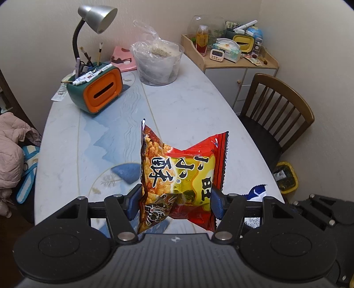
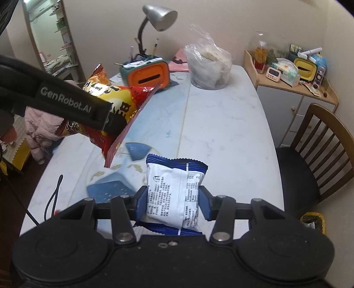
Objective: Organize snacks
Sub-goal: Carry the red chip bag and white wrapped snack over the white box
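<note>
My left gripper is shut on a red and yellow snack bag and holds it above the near part of the table. The same bag shows in the right wrist view at the left, raised above the table, with the left gripper's black body across it. My right gripper is shut on a white and blue snack packet, held just above the table's near edge. A corner of that packet shows in the left wrist view at the right.
A marble-patterned table carries an orange and green tissue-box organiser with a desk lamp, and a clear tub lined with a plastic bag at the far end. A wooden chair stands at the right, a cluttered cabinet behind it.
</note>
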`<state>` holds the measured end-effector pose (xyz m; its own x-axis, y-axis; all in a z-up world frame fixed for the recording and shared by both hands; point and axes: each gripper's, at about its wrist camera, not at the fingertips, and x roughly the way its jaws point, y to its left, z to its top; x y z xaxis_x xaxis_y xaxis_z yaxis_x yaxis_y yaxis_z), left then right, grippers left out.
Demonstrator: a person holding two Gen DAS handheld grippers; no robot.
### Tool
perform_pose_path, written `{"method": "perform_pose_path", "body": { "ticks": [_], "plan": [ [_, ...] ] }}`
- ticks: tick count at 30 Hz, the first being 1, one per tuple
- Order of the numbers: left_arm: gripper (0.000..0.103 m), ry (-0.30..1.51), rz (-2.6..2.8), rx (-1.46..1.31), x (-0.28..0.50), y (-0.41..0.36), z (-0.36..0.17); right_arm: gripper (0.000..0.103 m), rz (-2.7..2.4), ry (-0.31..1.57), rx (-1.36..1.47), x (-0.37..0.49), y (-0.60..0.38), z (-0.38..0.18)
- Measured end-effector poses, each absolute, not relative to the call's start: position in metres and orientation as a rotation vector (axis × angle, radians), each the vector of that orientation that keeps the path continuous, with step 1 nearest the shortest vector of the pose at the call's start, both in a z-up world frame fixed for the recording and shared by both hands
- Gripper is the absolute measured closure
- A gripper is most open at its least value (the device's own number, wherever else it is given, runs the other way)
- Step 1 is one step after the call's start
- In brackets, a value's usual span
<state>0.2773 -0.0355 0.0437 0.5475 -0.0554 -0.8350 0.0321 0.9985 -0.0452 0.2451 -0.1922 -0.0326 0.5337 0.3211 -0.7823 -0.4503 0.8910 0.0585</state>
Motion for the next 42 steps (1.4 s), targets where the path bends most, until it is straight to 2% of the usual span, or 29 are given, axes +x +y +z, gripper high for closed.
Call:
{"method": "perform_pose_path", "body": {
  "ticks": [19, 42],
  "plan": [
    [0.042, 1.035, -0.074, 0.035, 0.15, -0.018, 0.05, 0.057, 0.566, 0.914, -0.152, 0.143, -0.172, -0.014],
    [0.042, 1.209, -0.089, 0.004, 0.098, -0.005, -0.034, 0.057, 0.59, 1.101, -0.152, 0.098, -0.156, -0.088]
  ]
}}
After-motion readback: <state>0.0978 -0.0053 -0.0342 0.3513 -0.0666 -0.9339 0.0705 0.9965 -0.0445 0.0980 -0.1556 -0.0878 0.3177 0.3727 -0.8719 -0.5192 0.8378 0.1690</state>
